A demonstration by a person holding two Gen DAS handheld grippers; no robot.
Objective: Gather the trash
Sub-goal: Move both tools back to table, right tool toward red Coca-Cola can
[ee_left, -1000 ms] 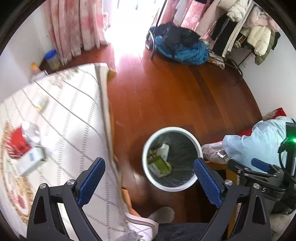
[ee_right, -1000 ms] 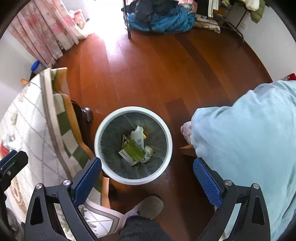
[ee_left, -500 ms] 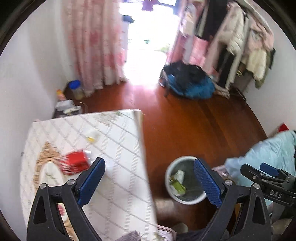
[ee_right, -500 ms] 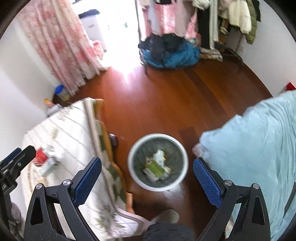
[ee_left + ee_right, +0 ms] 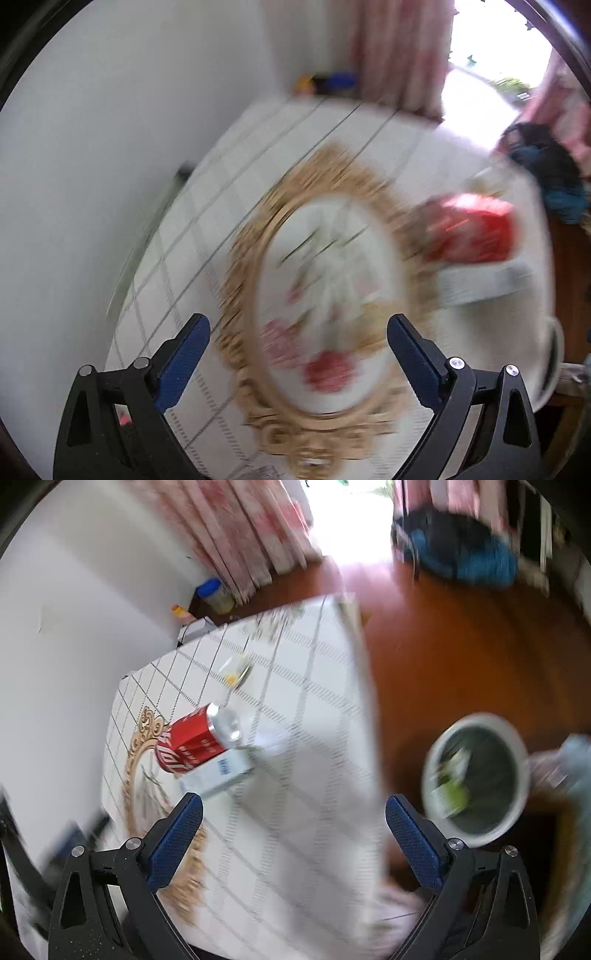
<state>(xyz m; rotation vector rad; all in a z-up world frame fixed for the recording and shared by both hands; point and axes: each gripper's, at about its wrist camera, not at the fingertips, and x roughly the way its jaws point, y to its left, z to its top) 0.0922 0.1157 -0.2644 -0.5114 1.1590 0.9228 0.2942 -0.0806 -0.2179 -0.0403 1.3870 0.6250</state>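
Note:
A red soda can (image 5: 195, 740) lies on its side on the white checked tablecloth (image 5: 303, 775), resting against a small white box (image 5: 218, 773). A clear wrapper with a yellow bit (image 5: 236, 672) lies farther back. The can (image 5: 472, 230) and box (image 5: 484, 282) show blurred in the left wrist view. My right gripper (image 5: 293, 829) is open and empty above the table's near part. My left gripper (image 5: 297, 350) is open and empty over the gold floral medallion (image 5: 325, 302). The white-rimmed trash bin (image 5: 476, 779) stands on the floor right of the table, with trash inside.
A white wall runs along the table's left side. Pink curtains (image 5: 236, 535) hang behind, with a blue-lidded jar (image 5: 216, 594) on the floor. A pile of blue and dark clothes (image 5: 461, 554) lies on the wooden floor. Light blue fabric (image 5: 576, 775) sits right of the bin.
Both grippers have swung left from over the trash bin to over the table. The can and box are now ahead of them. Both stay open.

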